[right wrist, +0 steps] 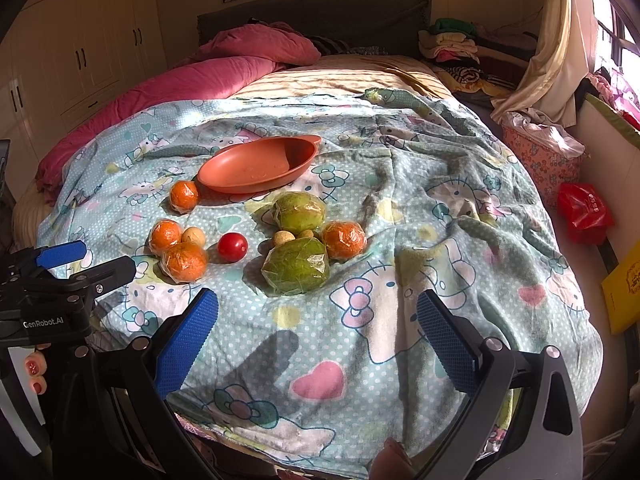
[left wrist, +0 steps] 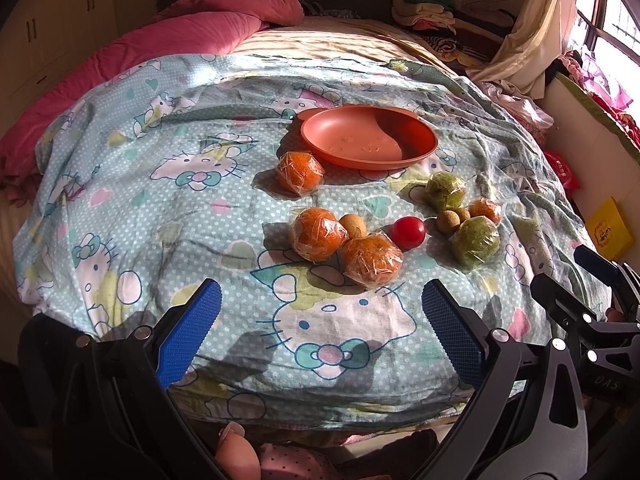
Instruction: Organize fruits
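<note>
Left wrist view: we see the left tongs (left wrist: 321,334) spread apart and empty above the blanket (left wrist: 120,208); the wrapped oranges (left wrist: 372,259), tomato (left wrist: 407,232) and plate (left wrist: 369,136) lie ahead, beyond the tips.

Right wrist view: right tongs (right wrist: 317,334) apart, empty; green fruit (right wrist: 296,266) just ahead, left of centre.

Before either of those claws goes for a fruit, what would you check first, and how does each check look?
1. Orange dish empty and upright: ok.
2. Left gripper open, holding nothing: ok.
3. Right gripper open, holding nothing: ok.
4. Red fruit lying apart from its neighbours, easy to pick: ok.
5. Nearest wrapped orange free of the next one: not ok, they touch.
6. Wrap tight enough to grip: cannot tell.
</note>
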A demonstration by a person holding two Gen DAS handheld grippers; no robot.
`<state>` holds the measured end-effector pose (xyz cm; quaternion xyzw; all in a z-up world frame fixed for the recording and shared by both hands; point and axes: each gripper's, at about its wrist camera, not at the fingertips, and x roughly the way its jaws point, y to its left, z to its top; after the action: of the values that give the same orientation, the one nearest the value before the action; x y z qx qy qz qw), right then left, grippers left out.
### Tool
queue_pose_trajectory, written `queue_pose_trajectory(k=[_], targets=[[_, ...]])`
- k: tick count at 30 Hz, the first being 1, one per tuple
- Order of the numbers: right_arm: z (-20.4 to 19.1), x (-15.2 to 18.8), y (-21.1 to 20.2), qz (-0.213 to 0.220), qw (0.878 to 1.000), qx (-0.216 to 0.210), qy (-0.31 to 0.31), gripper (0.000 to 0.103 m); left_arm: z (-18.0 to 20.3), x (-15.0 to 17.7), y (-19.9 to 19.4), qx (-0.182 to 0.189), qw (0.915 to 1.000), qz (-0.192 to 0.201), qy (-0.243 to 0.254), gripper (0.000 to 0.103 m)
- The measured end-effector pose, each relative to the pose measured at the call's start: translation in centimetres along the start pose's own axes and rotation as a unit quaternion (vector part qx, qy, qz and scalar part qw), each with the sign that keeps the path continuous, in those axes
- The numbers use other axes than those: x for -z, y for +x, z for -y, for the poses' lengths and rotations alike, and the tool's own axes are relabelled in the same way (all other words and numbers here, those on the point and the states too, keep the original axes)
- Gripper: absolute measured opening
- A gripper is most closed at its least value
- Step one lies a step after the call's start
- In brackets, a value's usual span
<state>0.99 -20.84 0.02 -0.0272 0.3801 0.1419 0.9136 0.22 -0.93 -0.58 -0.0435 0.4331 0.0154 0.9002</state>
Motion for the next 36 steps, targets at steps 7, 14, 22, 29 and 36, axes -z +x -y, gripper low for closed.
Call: queue_pose_trajectory(k=[7, 14, 22, 29, 36], targets=[[0.3, -0.3, 1.1, -0.004, 1.0, -0.001, -0.002, 0.099, -1.0, -0.2, 1.1, 0.003, 0.9999, -0.013, -0.006, 0.095], [1.3, -0.7, 3.8, -0.027, 1.0, 0.005, -0.004, 0.099, -0.9, -0.1, 2.6, 0.033, 0.9986, -0.04, 0.013, 0.095], [1.5, -1.2, 6.2, -0.044, 0.999, -0.02, -0.02, 0.099, -1.5, -1.0, 4.2, 0.042, 0.9977, -0.052, 0.013, 0.095], [0.9, -1.2, 6.8, -0.048, 0.998, -0.036, -0.029, 0.099, -3.8, -2.2, 5.5, 0.034, 0.9982, -0.05, -0.003, 0.087], [0.7, -1.2, 6.9, -0.049, 0.998, -0.041, -0.028, 0.098, -4.4, -3.0, 6.8, 0.051, 0.9966, -0.063, 0.012, 0.066]])
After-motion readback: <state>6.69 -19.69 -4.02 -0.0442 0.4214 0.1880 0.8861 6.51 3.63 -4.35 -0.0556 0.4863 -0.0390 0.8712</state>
